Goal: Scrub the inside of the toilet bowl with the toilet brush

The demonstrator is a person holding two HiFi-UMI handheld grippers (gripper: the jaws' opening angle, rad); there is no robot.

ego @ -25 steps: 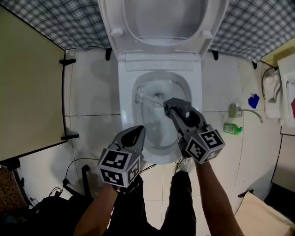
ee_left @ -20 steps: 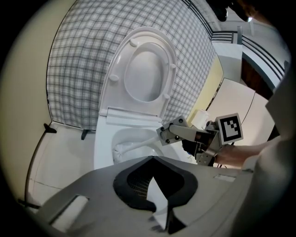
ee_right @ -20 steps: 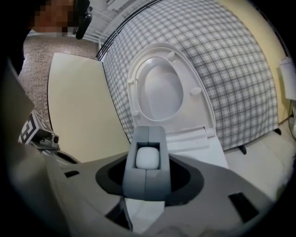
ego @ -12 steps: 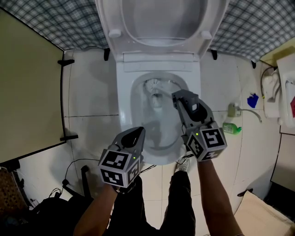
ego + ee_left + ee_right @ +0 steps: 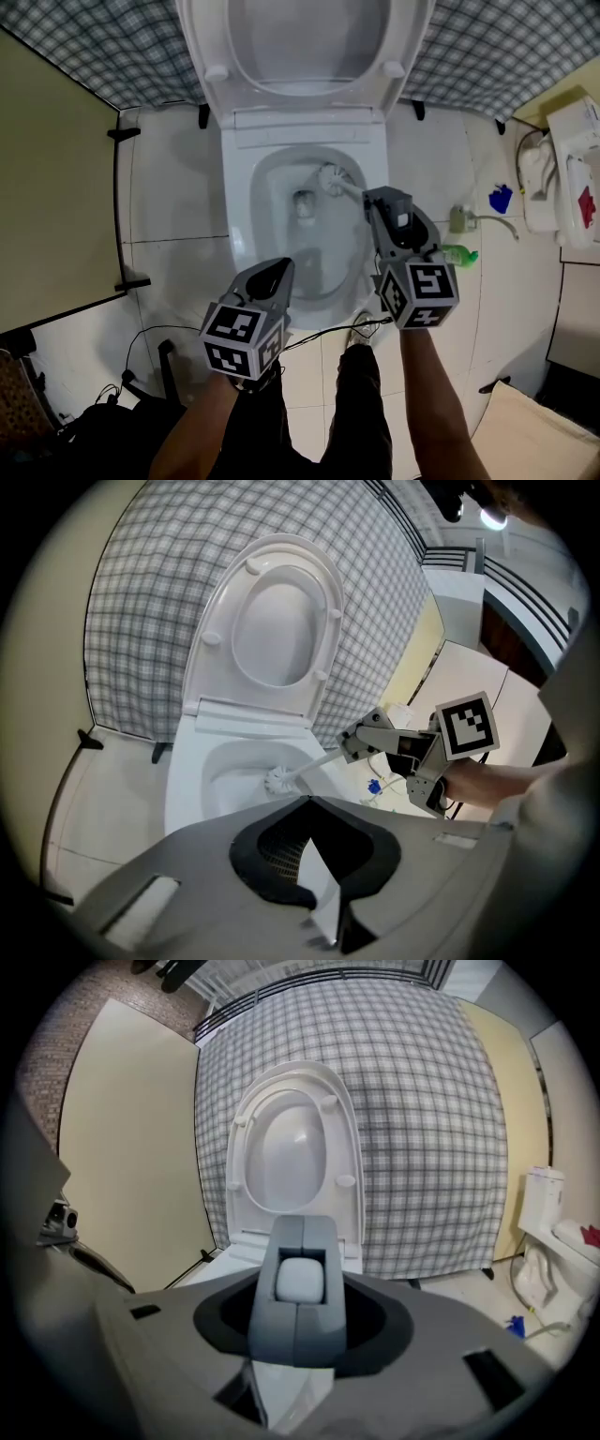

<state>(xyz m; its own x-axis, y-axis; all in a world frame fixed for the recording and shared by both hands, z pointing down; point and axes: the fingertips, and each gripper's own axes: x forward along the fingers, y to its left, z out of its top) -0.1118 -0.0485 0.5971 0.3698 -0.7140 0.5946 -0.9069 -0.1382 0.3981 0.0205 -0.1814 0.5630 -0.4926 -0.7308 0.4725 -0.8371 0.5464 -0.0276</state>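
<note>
Your right tool, clamped on the brush, has swept it from the bowl's left wall to back-right, so scrubbing is partway done; your left tool is closed and empty.

Bathroom: white toilet with raised lid, tiled floor, checked wall.

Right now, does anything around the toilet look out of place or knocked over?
A green bottle appears to lie on its side on the floor tiles, just right of the toilet. Nothing looks spilled or broken.
</note>
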